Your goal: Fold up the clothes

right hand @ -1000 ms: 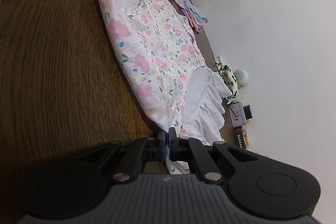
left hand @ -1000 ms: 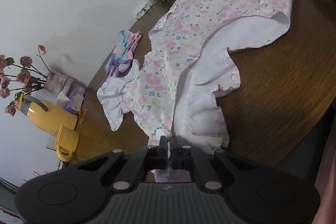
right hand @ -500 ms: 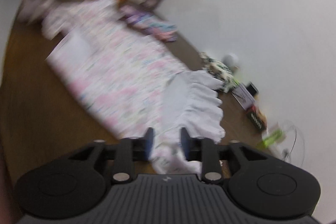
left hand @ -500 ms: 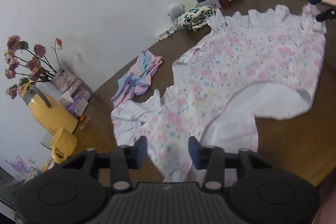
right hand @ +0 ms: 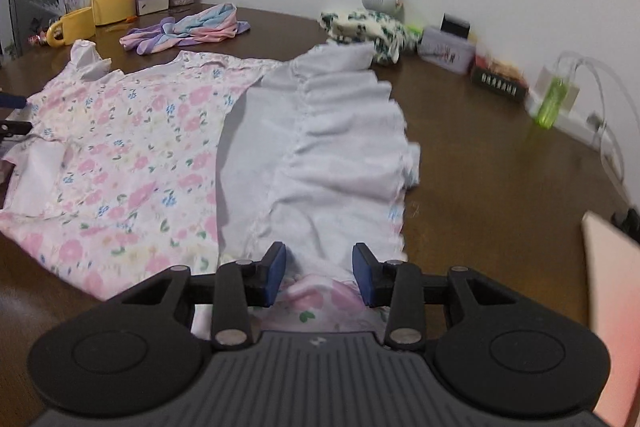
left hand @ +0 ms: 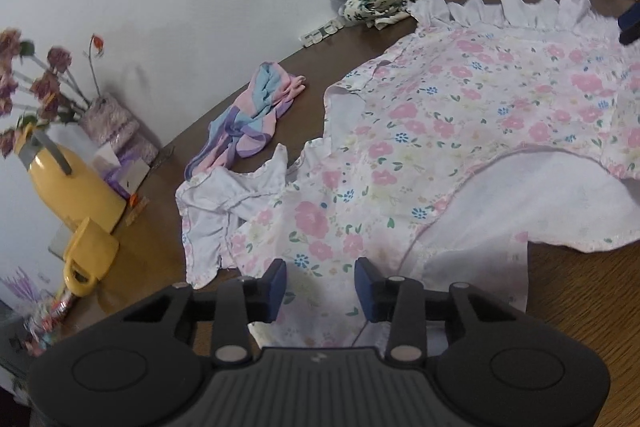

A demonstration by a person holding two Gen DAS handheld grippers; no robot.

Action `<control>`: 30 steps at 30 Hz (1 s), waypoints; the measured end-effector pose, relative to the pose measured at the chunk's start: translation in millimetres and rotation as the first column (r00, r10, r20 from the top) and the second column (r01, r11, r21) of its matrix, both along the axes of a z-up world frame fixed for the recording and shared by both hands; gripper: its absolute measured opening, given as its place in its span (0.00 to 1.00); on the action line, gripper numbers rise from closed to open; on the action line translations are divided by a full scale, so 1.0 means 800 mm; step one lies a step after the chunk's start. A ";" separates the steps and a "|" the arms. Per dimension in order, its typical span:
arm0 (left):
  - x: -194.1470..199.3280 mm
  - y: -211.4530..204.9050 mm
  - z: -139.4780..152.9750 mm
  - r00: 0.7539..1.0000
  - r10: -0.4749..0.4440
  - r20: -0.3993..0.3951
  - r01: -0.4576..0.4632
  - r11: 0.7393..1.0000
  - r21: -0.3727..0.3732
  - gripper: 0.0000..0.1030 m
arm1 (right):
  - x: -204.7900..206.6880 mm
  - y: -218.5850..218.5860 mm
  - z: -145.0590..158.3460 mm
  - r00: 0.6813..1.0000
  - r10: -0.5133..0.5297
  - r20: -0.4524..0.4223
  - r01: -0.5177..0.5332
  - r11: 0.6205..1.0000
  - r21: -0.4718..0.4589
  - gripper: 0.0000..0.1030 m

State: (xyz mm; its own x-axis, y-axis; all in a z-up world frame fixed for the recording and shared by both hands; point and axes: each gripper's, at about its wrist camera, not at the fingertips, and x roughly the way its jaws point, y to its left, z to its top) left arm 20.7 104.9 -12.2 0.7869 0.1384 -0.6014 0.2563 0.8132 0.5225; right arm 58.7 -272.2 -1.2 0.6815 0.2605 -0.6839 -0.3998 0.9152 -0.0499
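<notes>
Floral dress (left hand: 420, 131) folded flat on brown counter (left hand: 580, 307), left claw (left hand: 320, 285) and right claw (right hand: 319, 273) parted just now, gripping nothing, hovering over its near edge, cloth between loose pads

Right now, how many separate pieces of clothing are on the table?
3. The floral dress is spread across the middle; the pastel striped garment is bunched toward the wall beside it; the dark-flowered cream piece is crumpled near the wall by the dress's ruffled hem. More may be hidden.

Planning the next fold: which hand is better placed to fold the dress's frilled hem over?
Right, probably. Its open claw sits at the frilled hem of the dress; the left claw is at the sleeve end.
</notes>
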 end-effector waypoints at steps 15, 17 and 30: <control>-0.005 0.029 0.014 0.998 -0.045 0.055 0.044 0.999 0.019 0.43 | -0.095 0.016 0.028 0.998 0.034 0.059 -0.041 0.991 0.131 0.41; -0.025 0.032 0.033 0.993 -0.047 0.105 0.051 0.998 -0.031 0.60 | -0.110 0.015 0.043 0.992 0.057 0.117 -0.071 0.989 0.128 0.61; -0.135 -0.022 0.042 0.947 -0.305 0.096 0.316 0.940 -0.125 0.96 | -0.170 0.050 0.043 0.935 0.284 0.212 -0.238 0.946 -0.221 1.00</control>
